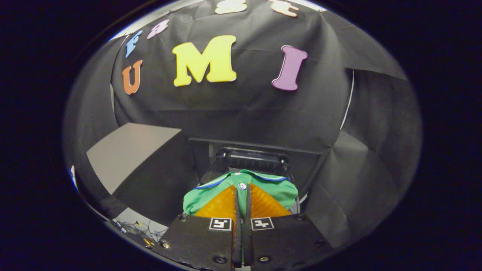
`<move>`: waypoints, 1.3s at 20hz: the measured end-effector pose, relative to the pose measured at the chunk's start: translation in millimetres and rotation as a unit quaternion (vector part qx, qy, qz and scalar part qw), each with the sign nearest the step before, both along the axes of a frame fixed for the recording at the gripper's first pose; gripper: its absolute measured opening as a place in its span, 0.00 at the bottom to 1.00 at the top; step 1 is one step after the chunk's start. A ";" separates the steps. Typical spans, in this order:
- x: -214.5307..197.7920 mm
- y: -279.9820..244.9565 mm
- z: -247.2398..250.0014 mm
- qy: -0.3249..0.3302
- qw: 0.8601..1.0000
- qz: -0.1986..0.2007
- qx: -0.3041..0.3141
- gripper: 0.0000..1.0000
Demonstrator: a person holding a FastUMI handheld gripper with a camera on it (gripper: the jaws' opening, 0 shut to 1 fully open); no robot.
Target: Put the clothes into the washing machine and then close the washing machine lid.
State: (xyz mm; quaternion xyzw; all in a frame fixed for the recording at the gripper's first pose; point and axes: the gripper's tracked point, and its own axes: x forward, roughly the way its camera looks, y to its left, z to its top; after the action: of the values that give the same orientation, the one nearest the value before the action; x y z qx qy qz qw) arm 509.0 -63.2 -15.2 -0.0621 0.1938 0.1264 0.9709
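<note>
Black cloth booth, grey desk at one side. Claw: fingers nearly closed, pinching a green shirt near its collar. Dark washing machine just beyond. Best practice, likely: carry shirt over the opening, lower fully, then release.

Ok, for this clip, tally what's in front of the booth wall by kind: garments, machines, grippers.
Garments: 1, a green shirt pinched between the nearly closed fingers of the hand-held gripper.
Machines: 1, a dark washing machine just beyond the shirt; whether its lid is up is hard to tell.
Grippers: 1, the hand-held gripper.
Total: 3.
</note>
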 end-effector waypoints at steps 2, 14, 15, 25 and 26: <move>10.9 5.8 -24.0 0.018 1.000 0.012 -0.015 0.06; 52.5 24.8 -169.6 0.157 0.987 0.018 -0.026 0.06; 55.2 24.6 -180.4 0.168 0.985 0.014 -0.026 0.06; 55.5 16.5 -270.2 0.277 0.960 -0.043 0.003 0.06; 55.1 16.4 -276.8 0.286 0.957 -0.047 0.005 0.06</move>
State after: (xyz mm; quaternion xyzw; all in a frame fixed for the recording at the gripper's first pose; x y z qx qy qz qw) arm 564.1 -46.8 -292.0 -0.0094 0.4656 0.0942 0.8799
